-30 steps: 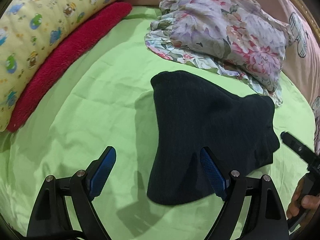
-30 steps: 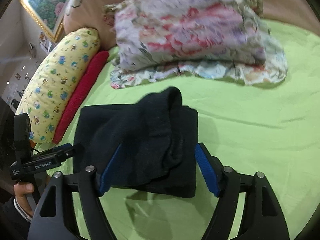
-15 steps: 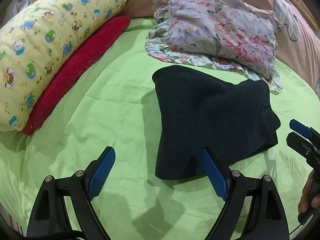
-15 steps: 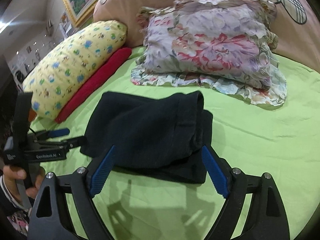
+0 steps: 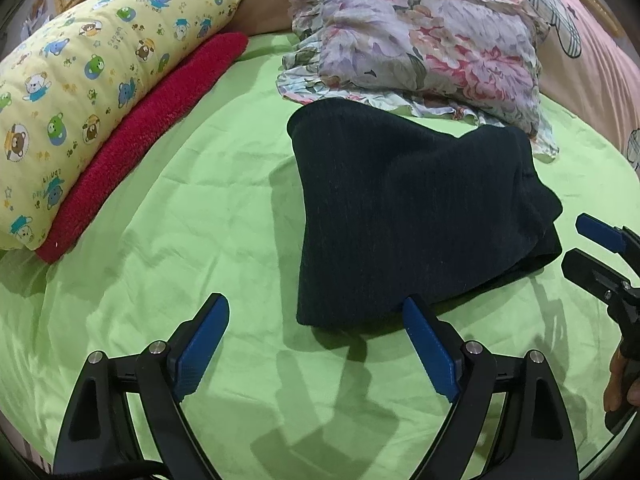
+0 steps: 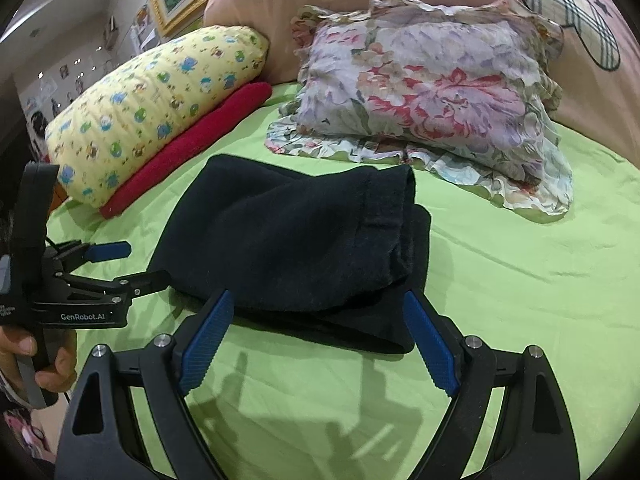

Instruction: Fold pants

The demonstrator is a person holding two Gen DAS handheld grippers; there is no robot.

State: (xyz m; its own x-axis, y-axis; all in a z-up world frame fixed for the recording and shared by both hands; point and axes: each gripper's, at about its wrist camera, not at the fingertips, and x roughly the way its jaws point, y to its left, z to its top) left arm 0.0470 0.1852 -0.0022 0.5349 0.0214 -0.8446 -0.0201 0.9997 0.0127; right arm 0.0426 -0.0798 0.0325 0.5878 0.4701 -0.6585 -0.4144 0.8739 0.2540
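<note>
Blue ribbed pads are lining both tools: the left gripper (image 5: 312, 336) and right gripper (image 6: 318, 334) are standing wide, gripping nothing. Beyond them, the dark knit pants (image 6: 296, 252), folded into a soft bundle, are lying mid-bed on the green sheet (image 6: 520, 280), long axis running toward the floral pillow (image 6: 424, 108).

Both grippers (image 5: 312, 344) (image 6: 316, 340): black frames, blue ribbed pads, silver screws; left w/ white "GenRobot.AI" mark, black cable.

occluded: floral pillow (image 5: 420, 40) lower edge behind pants (image 5: 408, 216) | wall pictures (image 6: 60, 76) blurred
</note>
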